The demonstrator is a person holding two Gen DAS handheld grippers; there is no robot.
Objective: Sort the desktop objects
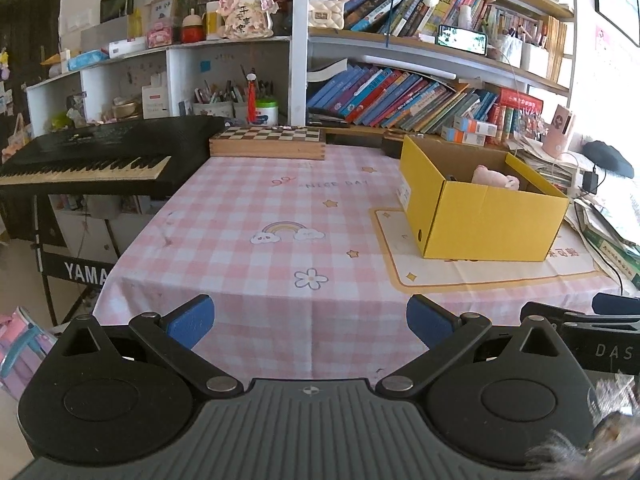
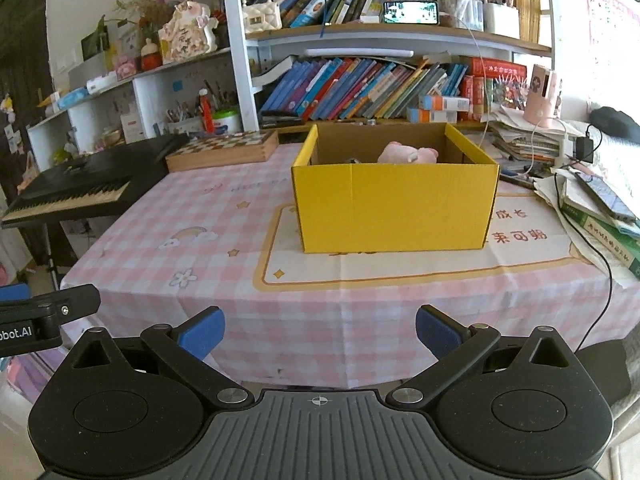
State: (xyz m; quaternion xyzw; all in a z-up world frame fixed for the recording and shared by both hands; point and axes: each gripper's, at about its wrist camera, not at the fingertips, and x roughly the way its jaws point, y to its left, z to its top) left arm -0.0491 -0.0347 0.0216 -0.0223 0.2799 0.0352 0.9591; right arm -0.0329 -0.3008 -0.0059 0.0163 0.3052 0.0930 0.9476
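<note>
A yellow cardboard box (image 2: 394, 208) stands open on a cream mat (image 2: 420, 260) on the pink checked tablecloth (image 2: 168, 216). A pink plush toy (image 2: 408, 155) lies inside it, beside a dark object that is mostly hidden. In the left wrist view the box (image 1: 486, 220) is at the right, with the plush toy (image 1: 496, 176) inside. My left gripper (image 1: 310, 322) is open and empty, held off the table's near edge. My right gripper (image 2: 320, 334) is open and empty, also off the near edge, facing the box.
A wooden chessboard box (image 2: 224, 148) lies at the table's back left. A black keyboard (image 1: 86, 160) stands left of the table. Stacked books and papers (image 2: 600, 216) with cables crowd the right edge. Bookshelves (image 2: 360, 84) stand behind. A pink speaker (image 2: 542, 94) stands at back right.
</note>
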